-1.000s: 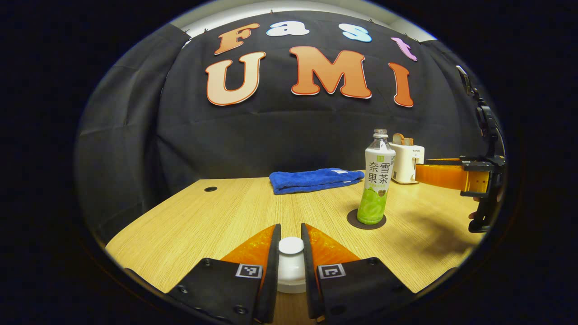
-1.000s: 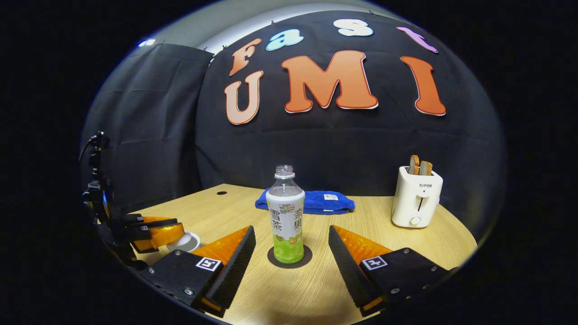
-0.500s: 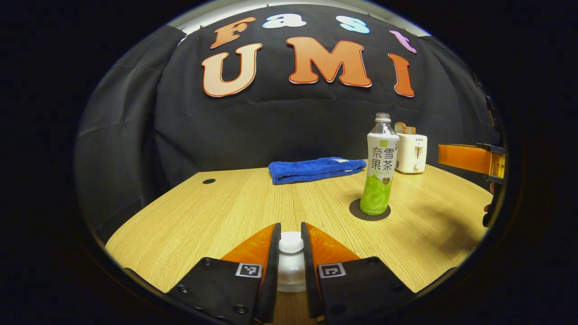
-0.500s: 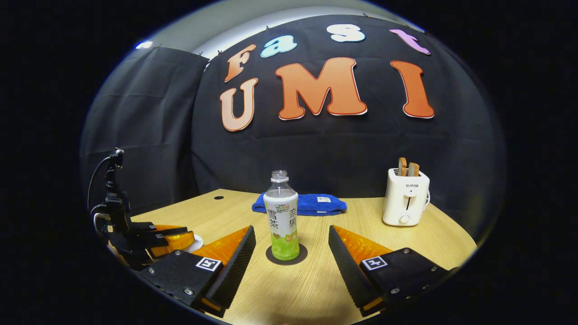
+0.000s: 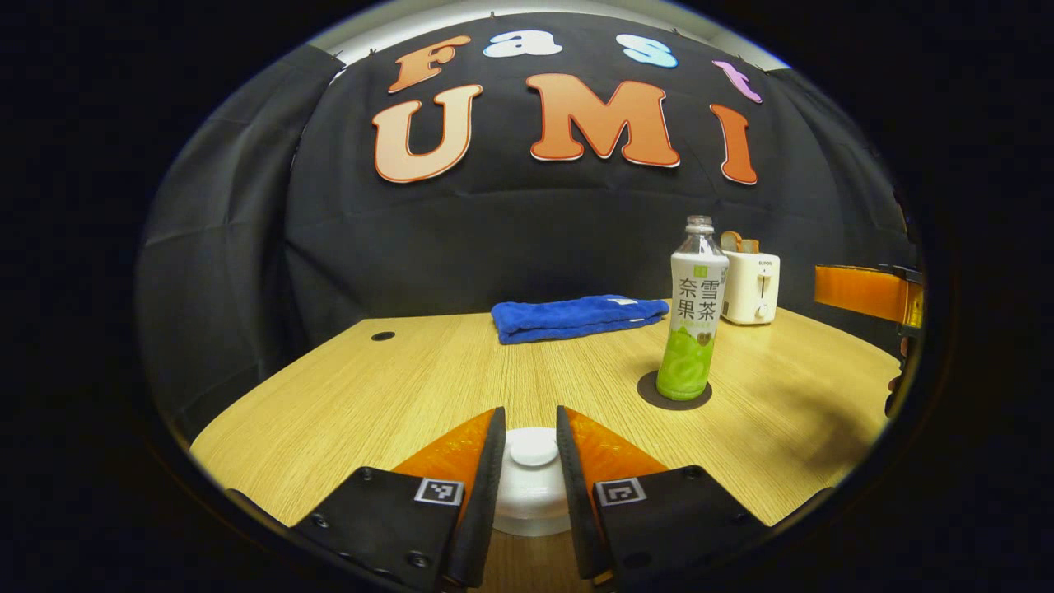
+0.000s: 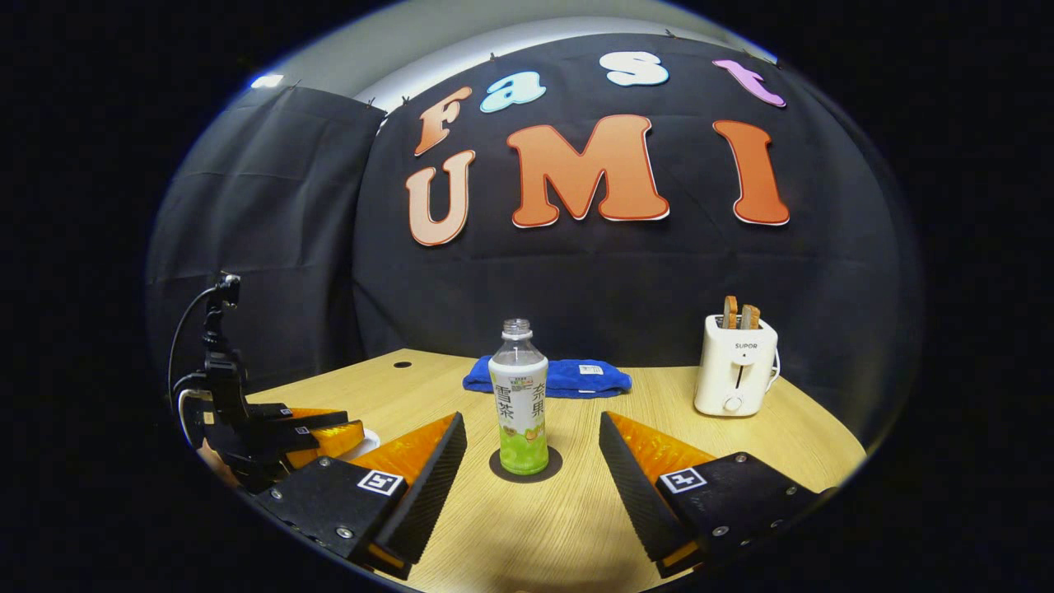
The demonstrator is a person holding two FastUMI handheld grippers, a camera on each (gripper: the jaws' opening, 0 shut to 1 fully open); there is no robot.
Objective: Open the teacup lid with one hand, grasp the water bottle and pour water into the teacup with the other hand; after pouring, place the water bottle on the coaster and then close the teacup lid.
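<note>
Left gripper view showed my left gripper (image 5: 531, 461) with jaws flanking the lid (image 5: 532, 482), contact unclear; right gripper (image 6: 533, 461) jaws wide, empty. Withdrawing crookedly could drag the lid or tip the bottle (image 6: 520, 403).

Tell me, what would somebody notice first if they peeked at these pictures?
Probably the tall water bottle, standing upright on a dark round coaster mid-table. Next, the white teacup lid sits between the left gripper fingers, close up. Behind, a white toaster holds toast, right of a folded blue towel.
</note>
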